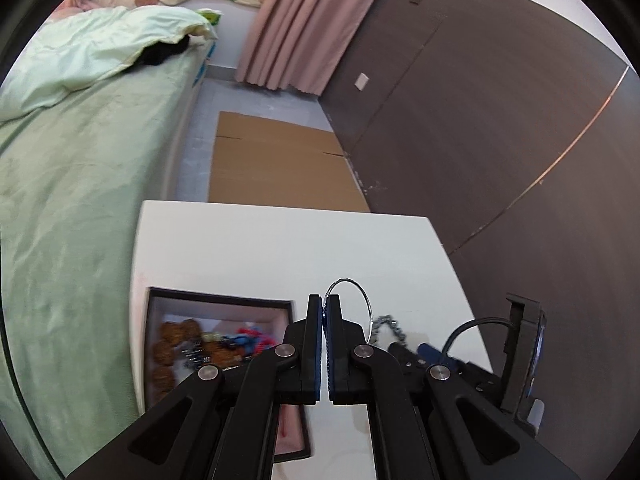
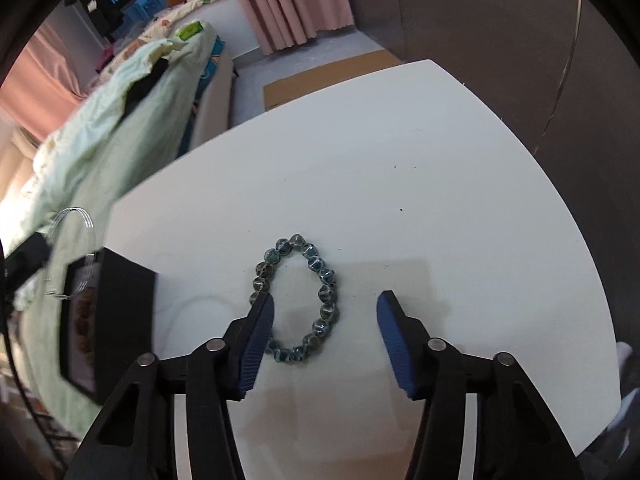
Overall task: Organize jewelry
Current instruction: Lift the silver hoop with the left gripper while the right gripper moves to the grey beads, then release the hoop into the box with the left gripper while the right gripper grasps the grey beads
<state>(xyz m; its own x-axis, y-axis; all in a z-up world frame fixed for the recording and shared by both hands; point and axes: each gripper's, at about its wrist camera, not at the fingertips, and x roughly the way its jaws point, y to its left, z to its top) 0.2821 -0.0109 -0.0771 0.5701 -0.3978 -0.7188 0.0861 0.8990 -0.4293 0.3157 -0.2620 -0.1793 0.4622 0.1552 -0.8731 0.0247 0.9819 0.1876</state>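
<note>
My left gripper (image 1: 325, 300) is shut on a thin silver wire bangle (image 1: 352, 298) and holds it above the white table (image 1: 280, 248), just right of the black jewelry box (image 1: 224, 300). The box holds brown beads, blue pieces and other jewelry. In the right wrist view the bangle (image 2: 76, 220) hangs over the box (image 2: 124, 304) at the left edge. My right gripper (image 2: 325, 306) is open, low over the table, with a blue-green beaded bracelet (image 2: 298, 300) lying between its fingers, nearer the left finger (image 2: 260, 320). The right gripper also shows in the left wrist view (image 1: 424, 354).
A green-covered bed (image 1: 80, 200) runs along the table's left side. Flat cardboard (image 1: 280, 160) lies on the floor beyond the table. A dark wall (image 1: 500, 120) is to the right, and pink curtains (image 1: 312, 20) hang at the back.
</note>
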